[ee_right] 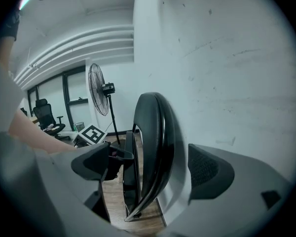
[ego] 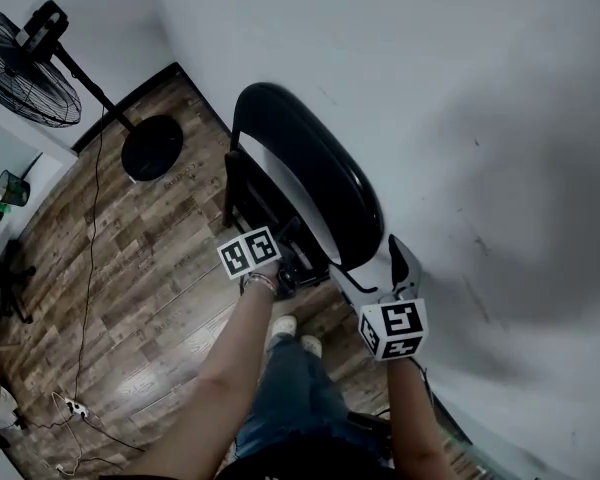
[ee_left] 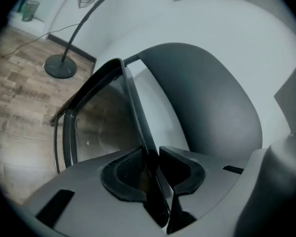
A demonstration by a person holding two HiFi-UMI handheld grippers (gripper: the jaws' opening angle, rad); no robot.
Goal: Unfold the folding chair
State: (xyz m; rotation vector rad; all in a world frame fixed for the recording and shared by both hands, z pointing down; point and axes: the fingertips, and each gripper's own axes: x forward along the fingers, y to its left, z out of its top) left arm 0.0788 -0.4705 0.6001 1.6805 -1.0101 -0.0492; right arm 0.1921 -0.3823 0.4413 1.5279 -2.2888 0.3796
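1. The folding chair (ego: 310, 183) stands folded flat and upright on the wooden floor (ego: 130, 268). It is at the floor's edge, right along the white wall (ego: 460, 118).
2. Its curved black backrest (ee_right: 155, 132) is on the wall side. The seat (ee_left: 135, 112) lies close in front of the backrest, with only a narrow gap between the two.
3. The left gripper (ee_left: 155, 158) has its jaws drawn almost together, pinching the thin black edge of the seat. In the left gripper view that edge runs up and away from between the two dark pads.
4. The right gripper (ee_right: 150, 168) has its jaws spread wide on either side of the backrest's edge. The backrest stands between the pads, and a strip of wall shows between it and the pad on the wall side, so nothing is pressed there.
5. In the head view the two grippers sit near each other at the near end of the chair, the left on the seat side and the right on the wall side. A bare forearm (ego: 230, 368) reaches down to the left gripper.
6. The left gripper's marker cube (ee_right: 92, 134) shows in the right gripper view, just beyond the jaw farther from the wall.
7. A standing fan (ego: 30, 68) stands near the floor's far corner, its round base close to the wall and well apart from the chair.
8. A power strip (ego: 72, 405) lies on the floor towards the near left edge, with a thin cable running from it towards the fan.
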